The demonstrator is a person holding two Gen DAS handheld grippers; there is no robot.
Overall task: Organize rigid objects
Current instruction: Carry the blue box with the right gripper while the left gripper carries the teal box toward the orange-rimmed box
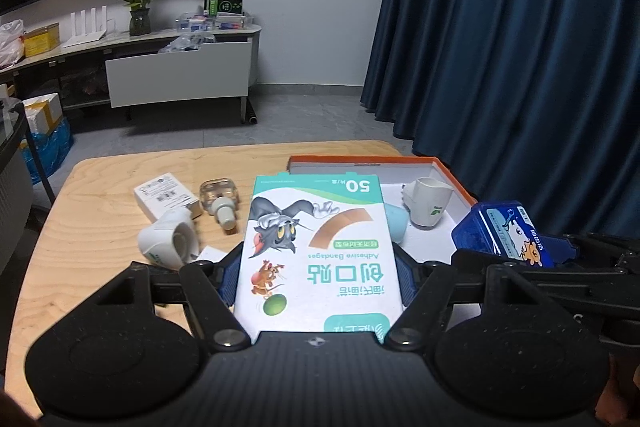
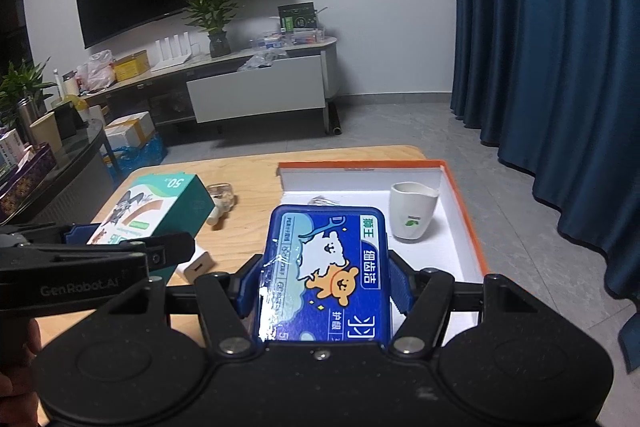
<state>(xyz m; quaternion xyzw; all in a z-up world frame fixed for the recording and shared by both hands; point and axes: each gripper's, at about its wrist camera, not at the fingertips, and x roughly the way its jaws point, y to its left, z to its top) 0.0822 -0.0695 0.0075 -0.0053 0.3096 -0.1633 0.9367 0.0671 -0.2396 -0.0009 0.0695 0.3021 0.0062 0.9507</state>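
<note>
My left gripper [image 1: 318, 279] is shut on a teal and white adhesive bandage box [image 1: 316, 247], held above the wooden table [image 1: 100, 187]. My right gripper [image 2: 322, 283] is shut on a blue dental floss case [image 2: 324, 271], also seen in the left wrist view as the blue case [image 1: 504, 231]. Beyond it lies an open white box with an orange rim [image 2: 460, 195]; a white cup [image 2: 412, 211] stands inside. In the left wrist view a pale blue object [image 1: 396, 223] peeks from behind the bandage box.
On the table left of the orange-rimmed box lie a white carton [image 1: 164, 195], a clear small bottle [image 1: 220, 197] and a tipped white cup [image 1: 170, 241]. A blue curtain [image 1: 520, 47] hangs at the right. A TV cabinet [image 1: 180, 67] stands across the floor.
</note>
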